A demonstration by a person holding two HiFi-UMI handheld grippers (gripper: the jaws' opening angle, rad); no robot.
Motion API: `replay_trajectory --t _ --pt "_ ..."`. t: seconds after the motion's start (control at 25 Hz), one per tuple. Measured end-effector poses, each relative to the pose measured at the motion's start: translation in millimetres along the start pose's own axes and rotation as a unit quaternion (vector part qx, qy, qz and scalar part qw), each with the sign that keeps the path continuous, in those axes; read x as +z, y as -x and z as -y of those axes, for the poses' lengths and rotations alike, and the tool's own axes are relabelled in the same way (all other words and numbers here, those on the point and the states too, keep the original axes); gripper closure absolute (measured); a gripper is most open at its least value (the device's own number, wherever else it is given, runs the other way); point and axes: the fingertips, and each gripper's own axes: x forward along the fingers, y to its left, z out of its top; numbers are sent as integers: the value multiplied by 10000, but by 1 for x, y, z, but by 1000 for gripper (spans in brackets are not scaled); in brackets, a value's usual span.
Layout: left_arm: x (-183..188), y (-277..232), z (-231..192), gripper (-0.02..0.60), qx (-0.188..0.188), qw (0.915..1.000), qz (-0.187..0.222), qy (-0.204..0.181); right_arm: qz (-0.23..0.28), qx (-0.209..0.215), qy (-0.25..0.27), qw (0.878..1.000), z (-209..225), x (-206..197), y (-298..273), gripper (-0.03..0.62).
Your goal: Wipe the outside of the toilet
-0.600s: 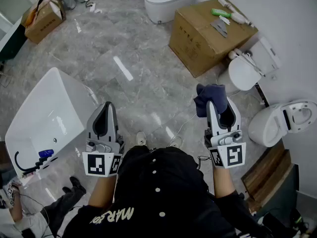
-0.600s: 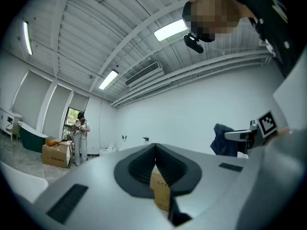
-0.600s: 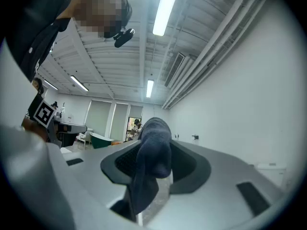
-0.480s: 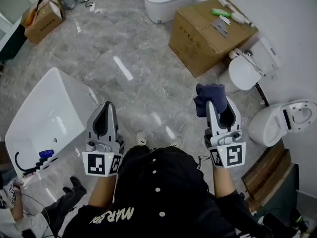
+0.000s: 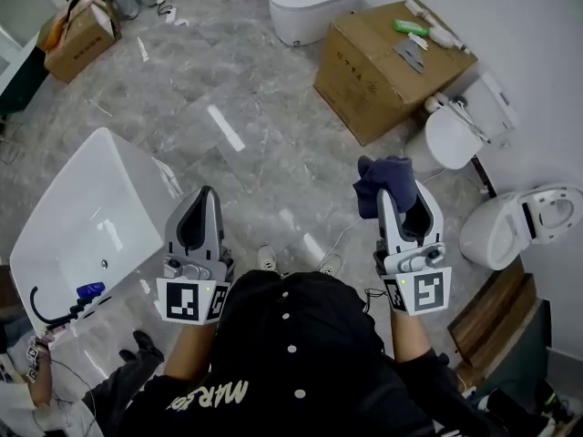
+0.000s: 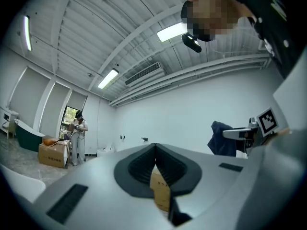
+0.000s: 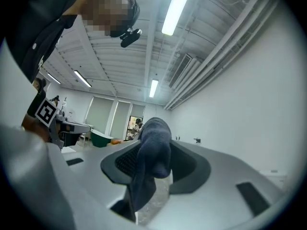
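Note:
My right gripper (image 5: 399, 189) is shut on a dark blue cloth (image 5: 383, 181) that bunches over its tips and hangs between the jaws (image 7: 152, 150). My left gripper (image 5: 201, 195) is shut with nothing in it, its pads meeting at the tip (image 6: 155, 145). Both are held up in front of my chest, well above the floor. A white toilet (image 5: 516, 225) stands to the right of the right gripper, by the wall. A second toilet (image 5: 453, 133) with a raised lid is beyond it. A closed one (image 5: 313, 2) is far ahead.
A white bathtub (image 5: 80, 218) lies left of the left gripper. A big cardboard box (image 5: 390, 63) with small items on top sits ahead on the right. A smaller box (image 5: 80, 31) is far left. A wooden block (image 5: 487, 309) lies at right. Another person's legs (image 5: 123, 369) show at lower left.
Both grippers keep their pose and the cloth stays clamped. The head view has shifted slightly, so the floor and bathtub sit a little differently.

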Motion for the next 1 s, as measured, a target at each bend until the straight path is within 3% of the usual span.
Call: replay_trajectory --t 0.12,0.52,0.76,1.0 --pt "0 -1 -17 571 -89 10000 -13 -17 121 49 -200 9997 -15 3 -11 433" --pt "0 -13 -70 571 -328 9994 -75 15 132 -291 -52 9995 -45 -1 -43 431" --pt "-11 -35 -81 571 -304 9994 -158 83 -142 -359 -123 9992 -37 -16 -63 431" --pt "-24 -72 -92 571 -196 9996 -183 109 -108 -302 -239 9992 -14 -32 -105 431"
